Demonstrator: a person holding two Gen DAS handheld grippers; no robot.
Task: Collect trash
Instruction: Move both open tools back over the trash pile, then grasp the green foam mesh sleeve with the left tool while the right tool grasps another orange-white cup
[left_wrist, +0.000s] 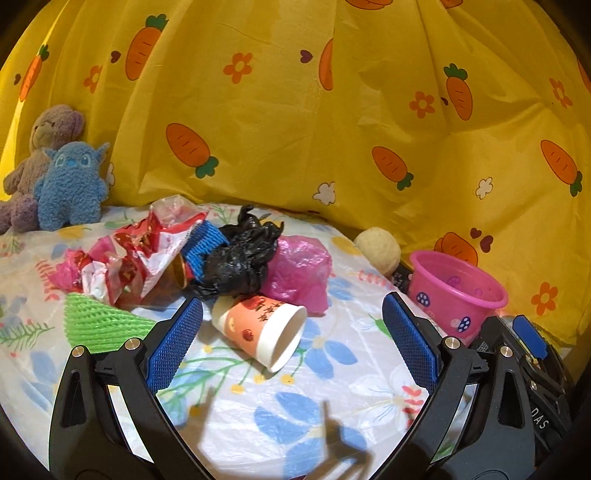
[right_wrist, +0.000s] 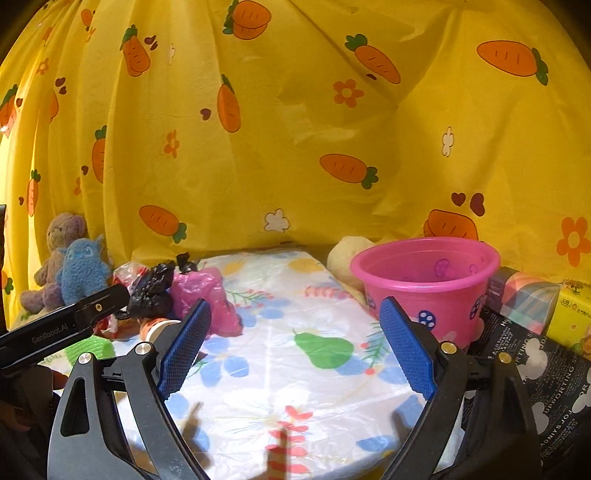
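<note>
The left gripper (left_wrist: 291, 325) gapes wide and empty; a tipped paper cup (left_wrist: 262, 330) lies between its fingertips. The right gripper (right_wrist: 295, 332), equally spread and empty, has the pink bucket (right_wrist: 424, 284) just beyond its right finger.

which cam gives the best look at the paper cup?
Left wrist. The paper cup lies on its side between the open fingers of the left gripper, with its mouth and printed wall in full view. In the right wrist view, only a sliver of it shows behind the right gripper's left finger.
</note>
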